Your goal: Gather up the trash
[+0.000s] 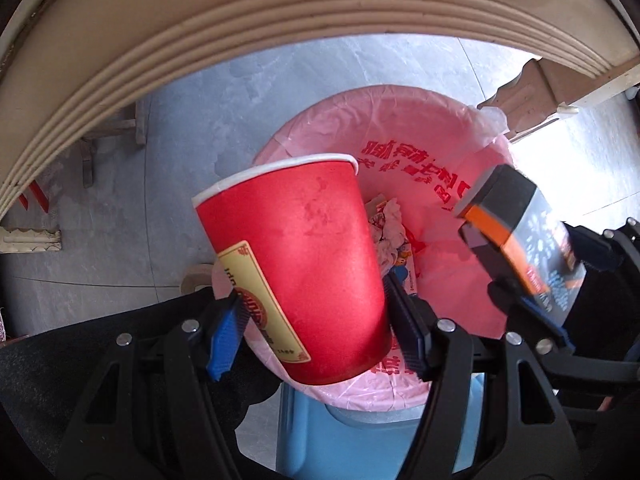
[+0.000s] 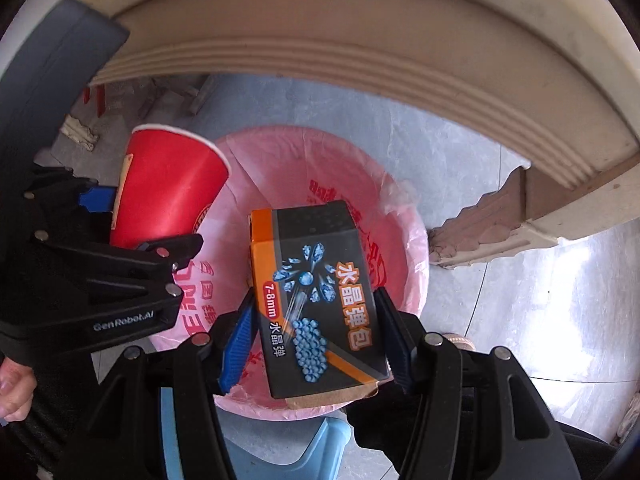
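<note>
My left gripper (image 1: 316, 320) is shut on a red paper cup (image 1: 296, 264) with a white rim and a yellow label, held upright over the bin. My right gripper (image 2: 316, 344) is shut on a dark grey and orange box (image 2: 316, 296) with blue crystal pictures, also held over the bin. The bin (image 1: 424, 148) is lined with a pink bag with red print; crumpled paper and wrappers (image 1: 390, 228) lie at its bottom. The box and right gripper show at the right of the left wrist view (image 1: 516, 232). The cup shows at the left of the right wrist view (image 2: 168, 188).
A cream table edge with ribbed moulding (image 1: 240, 28) arches above the bin, and its carved leg (image 2: 492, 220) stands to the right. The floor (image 1: 192, 128) is grey tile. A light blue stool (image 1: 360, 440) sits below the bin.
</note>
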`<state>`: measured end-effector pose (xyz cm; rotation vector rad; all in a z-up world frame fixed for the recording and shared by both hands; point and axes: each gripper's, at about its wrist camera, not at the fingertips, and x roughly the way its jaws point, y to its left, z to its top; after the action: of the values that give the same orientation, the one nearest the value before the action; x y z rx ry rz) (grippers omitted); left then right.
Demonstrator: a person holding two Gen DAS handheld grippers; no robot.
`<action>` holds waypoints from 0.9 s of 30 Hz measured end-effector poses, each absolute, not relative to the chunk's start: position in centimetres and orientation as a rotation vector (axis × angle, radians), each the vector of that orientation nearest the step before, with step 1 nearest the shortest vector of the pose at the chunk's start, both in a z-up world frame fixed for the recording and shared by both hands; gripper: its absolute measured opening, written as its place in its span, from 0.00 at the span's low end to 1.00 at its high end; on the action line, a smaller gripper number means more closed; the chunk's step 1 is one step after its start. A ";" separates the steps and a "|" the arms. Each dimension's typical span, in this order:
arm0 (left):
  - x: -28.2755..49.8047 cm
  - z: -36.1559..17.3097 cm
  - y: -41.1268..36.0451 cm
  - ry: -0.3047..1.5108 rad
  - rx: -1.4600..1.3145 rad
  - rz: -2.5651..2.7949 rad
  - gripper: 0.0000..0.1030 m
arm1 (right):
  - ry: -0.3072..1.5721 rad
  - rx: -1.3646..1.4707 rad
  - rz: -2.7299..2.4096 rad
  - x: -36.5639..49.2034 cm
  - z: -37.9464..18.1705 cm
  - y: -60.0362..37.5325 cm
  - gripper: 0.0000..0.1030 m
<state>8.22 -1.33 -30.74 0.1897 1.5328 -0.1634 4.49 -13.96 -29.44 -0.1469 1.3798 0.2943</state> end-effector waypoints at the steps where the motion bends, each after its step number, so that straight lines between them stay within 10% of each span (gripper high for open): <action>1: 8.3 -31.0 -1.3 1.538 0.194 -0.161 0.62 | 1.389 -0.151 0.297 4.5 -29.9 -13.9 0.54; 14: 9.8 -34.7 -1.4 1.673 0.160 -0.167 0.62 | 1.495 -0.120 0.352 5.3 -34.2 -12.6 0.55; 18: 10.2 -35.5 -1.3 1.697 0.132 -0.168 0.77 | 1.490 -0.124 0.369 5.4 -34.5 -12.2 0.78; 27: 10.2 -35.9 -1.0 1.719 0.083 -0.161 0.81 | 1.508 -0.160 0.370 5.8 -35.9 -10.4 0.78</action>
<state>10.16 -1.04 -35.85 0.0827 1.7188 -0.1612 5.83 -10.43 -35.87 -0.1603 1.5077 0.3705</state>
